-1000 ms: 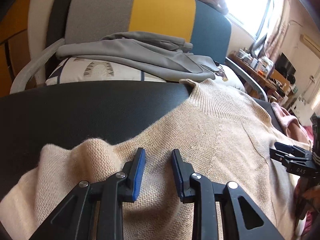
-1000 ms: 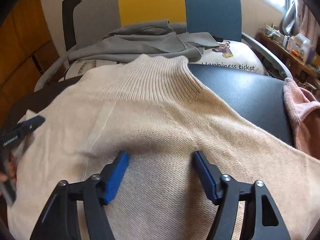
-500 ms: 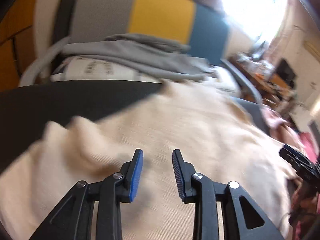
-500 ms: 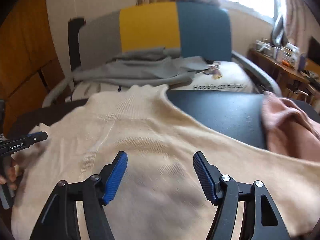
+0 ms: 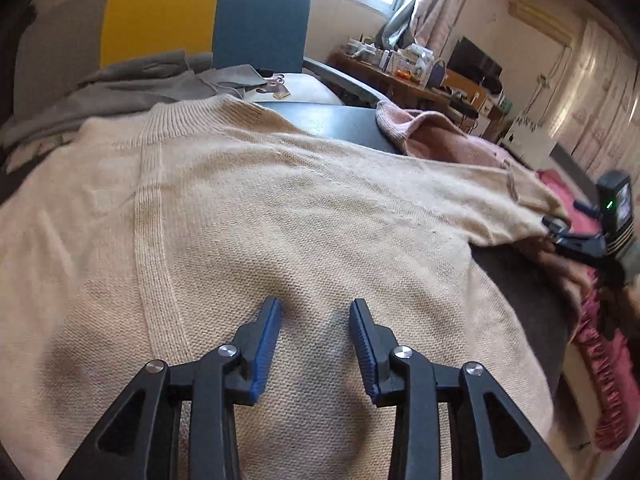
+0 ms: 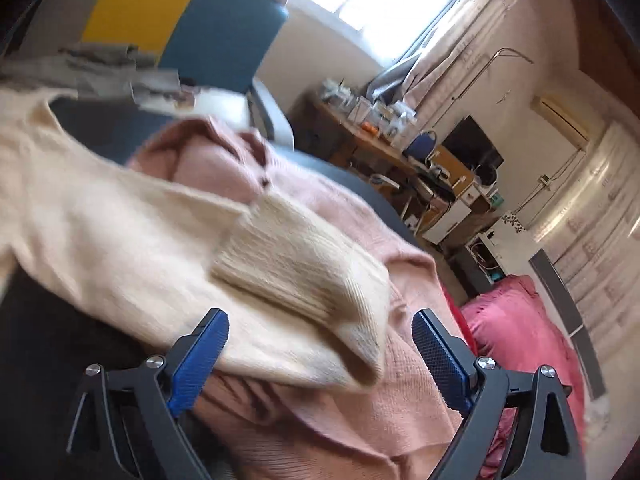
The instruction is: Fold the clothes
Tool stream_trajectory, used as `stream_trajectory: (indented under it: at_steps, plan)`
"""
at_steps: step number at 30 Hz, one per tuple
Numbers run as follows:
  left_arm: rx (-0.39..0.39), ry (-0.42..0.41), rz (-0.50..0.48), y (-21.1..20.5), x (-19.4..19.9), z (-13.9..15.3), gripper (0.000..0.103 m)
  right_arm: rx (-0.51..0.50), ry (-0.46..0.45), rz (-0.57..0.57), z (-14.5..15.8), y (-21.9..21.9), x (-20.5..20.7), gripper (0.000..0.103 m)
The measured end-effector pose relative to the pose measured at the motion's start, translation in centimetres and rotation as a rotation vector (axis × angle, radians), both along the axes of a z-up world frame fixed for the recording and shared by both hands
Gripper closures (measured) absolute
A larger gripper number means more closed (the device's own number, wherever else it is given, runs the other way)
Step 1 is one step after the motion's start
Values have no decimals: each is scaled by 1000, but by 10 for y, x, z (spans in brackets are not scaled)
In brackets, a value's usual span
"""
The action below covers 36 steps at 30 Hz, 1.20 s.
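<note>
the cream sweater (image 5: 280, 208) lies spread flat on the dark bench (image 5: 340, 124), not yet folded. my left tongs (image 5: 316, 312) hover over its body, jaws just widening, gripping nothing; my right tongs (image 6: 320, 320) have spread wide around its sleeve cuff (image 6: 304, 280), not pinching yet

Four garments, two grippers, one chair.
One cream sweater (image 5: 280, 208), one pink knit (image 6: 304, 208), one grey top (image 5: 132, 88), one red cloth (image 6: 516, 320); gripper (image 5: 314, 312), gripper (image 6: 320, 332); chair (image 5: 208, 12).
</note>
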<state>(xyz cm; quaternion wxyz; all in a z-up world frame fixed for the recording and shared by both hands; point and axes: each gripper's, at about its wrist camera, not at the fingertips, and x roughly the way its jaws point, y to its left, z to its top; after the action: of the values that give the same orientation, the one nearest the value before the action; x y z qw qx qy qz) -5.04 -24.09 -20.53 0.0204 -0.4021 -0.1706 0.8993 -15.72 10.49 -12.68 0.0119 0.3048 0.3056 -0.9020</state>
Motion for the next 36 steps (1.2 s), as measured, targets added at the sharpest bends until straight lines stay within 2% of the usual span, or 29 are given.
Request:
stream_trajectory:
  at_steps: [2,3,4,5,6,8,11,14,16,17,18,19,20,22,25,28,31,34,36]
  plan:
    - [69,13,4,-11,2,-2,67,7,-16,-13,-7,11,-10,11]
    - [104,20,6,-16,3,-3,67,-57,-33,-19,-5,19,-14,18]
    - [115,23,8,-17,4,-3,67,-128,-50,-24,-1,27,-17,52]
    - [109,25,8,-16,5,-3,67,-220,-75,-53,3,38,-23,97]
    - [95,25,8,-14,4,-3,67,-333,-92,-93,8,53,-27,93]
    - [64,24,7,-9,4,-3,67,-503,-90,-172,16,82,-35,94]
    - [54,25,7,-8,0,-4,67,-628,-69,-247,27,116,-44,94]
    - [74,29,8,-11,0,-6,67,-813,-15,-347,40,162,-49,94]
    - [79,31,8,-11,0,-6,67,-1042,-22,-473,33,202,-50,93]
    - [80,31,8,-11,0,-7,67,-1156,-61,-542,22,218,-51,89]
    - [80,31,8,-12,1,-7,67,-1218,-88,-619,13,232,-51,86]
    - [75,31,8,-12,1,-7,67,-1222,-86,-665,8,240,-47,81]
    - [70,31,8,-11,1,-7,67,-1195,-63,-669,7,244,-41,81]
    - [54,28,8,-9,-2,-7,67,-1157,-36,-637,12,244,-26,79]
    - [14,15,9,-3,-1,-3,67,-1083,-24,-550,26,227,-5,67]
    - [-10,-11,-4,0,-3,3,67,-1000,-64,-337,44,182,14,63]
    - [-20,12,-13,0,8,15,67,-934,-192,-57,50,103,26,60]
    - [-90,48,-31,2,34,27,67,-874,-333,168,37,14,39,58]
    - [-162,59,-16,0,60,30,67,-831,-418,271,22,-39,51,58]
